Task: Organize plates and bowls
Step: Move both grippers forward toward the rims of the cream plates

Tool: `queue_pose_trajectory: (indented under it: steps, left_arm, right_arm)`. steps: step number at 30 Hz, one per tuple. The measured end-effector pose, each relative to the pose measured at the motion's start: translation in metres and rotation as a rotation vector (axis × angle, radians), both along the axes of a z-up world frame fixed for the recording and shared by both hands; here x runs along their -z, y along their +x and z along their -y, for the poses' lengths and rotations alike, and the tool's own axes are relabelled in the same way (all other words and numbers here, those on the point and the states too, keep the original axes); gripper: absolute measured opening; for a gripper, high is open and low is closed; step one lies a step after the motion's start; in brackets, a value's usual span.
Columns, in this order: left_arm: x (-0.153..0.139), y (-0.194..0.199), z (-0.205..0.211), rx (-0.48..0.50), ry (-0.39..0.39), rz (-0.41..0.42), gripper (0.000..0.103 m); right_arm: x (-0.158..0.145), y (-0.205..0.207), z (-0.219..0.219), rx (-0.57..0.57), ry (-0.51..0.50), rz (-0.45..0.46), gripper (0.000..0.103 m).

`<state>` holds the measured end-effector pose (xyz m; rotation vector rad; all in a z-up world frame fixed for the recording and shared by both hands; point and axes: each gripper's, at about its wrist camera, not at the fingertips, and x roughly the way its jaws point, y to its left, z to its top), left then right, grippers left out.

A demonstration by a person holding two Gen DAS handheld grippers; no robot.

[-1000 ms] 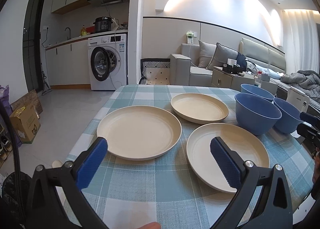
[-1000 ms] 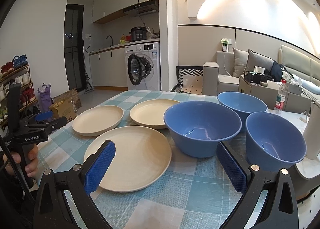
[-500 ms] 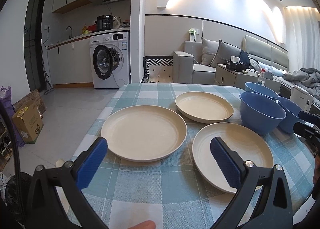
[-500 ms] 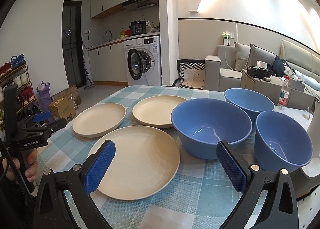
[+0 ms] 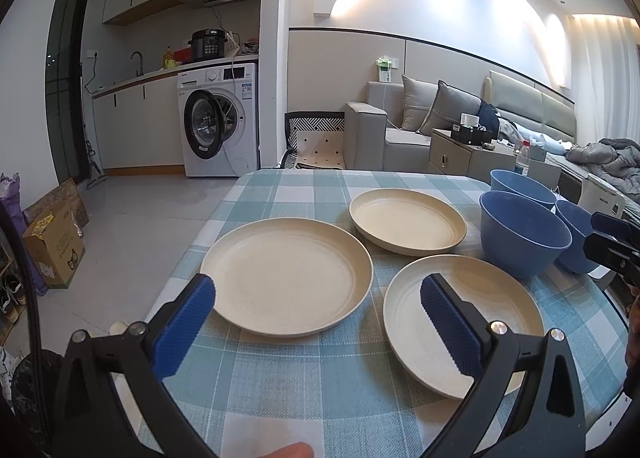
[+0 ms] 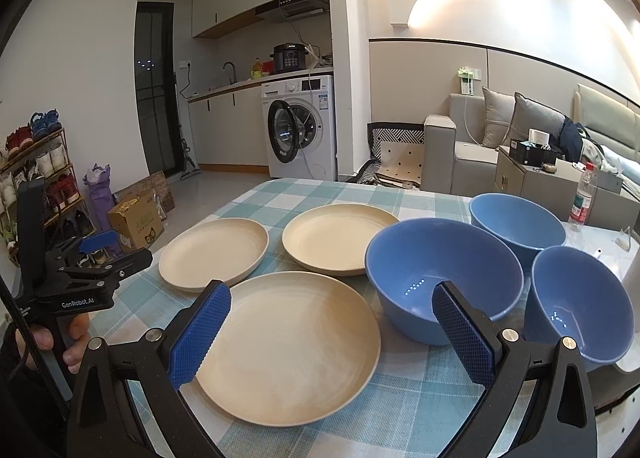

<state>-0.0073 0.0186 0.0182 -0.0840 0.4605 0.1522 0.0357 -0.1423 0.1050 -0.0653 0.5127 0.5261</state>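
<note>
Three cream plates lie apart on the checked tablecloth: a left plate [image 5: 286, 276] [image 6: 214, 252], a far plate [image 5: 407, 225] [image 6: 340, 238] and a near plate [image 5: 464, 318] [image 6: 288, 342]. Three blue bowls stand to their right: a middle bowl [image 5: 524, 240] [image 6: 442, 284], a far bowl [image 5: 520, 185] [image 6: 516, 223] and a right bowl [image 5: 576, 236] [image 6: 578, 308]. My left gripper [image 5: 316, 318] is open and empty, low over the near edge of the left plate. My right gripper [image 6: 330, 332] is open and empty, above the near plate.
The table [image 5: 280, 390] has its left edge beside open floor with a cardboard box [image 5: 54, 246]. A white appliance [image 6: 630, 286] stands at the right, past the bowls. A washing machine [image 5: 218, 119] and a sofa [image 5: 400, 137] are far behind.
Both grippers have drifted slightly, so the plates and bowls sit a little further right and higher in view. Nothing on the table moved. Both stay open.
</note>
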Motion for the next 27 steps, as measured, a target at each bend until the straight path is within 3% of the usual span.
queue_pose_trajectory:
  steps: [18, 27]
  left_arm:
    - [-0.003, 0.011, -0.023, -0.058, 0.000, -0.035, 0.103]
    - [0.002, 0.027, -0.034, -0.071, -0.035, -0.061, 0.103]
  right_arm:
    - [-0.008, 0.038, -0.028, -0.046, 0.021, -0.055, 0.103]
    - [-0.008, 0.060, -0.053, -0.125, 0.026, -0.104, 0.103]
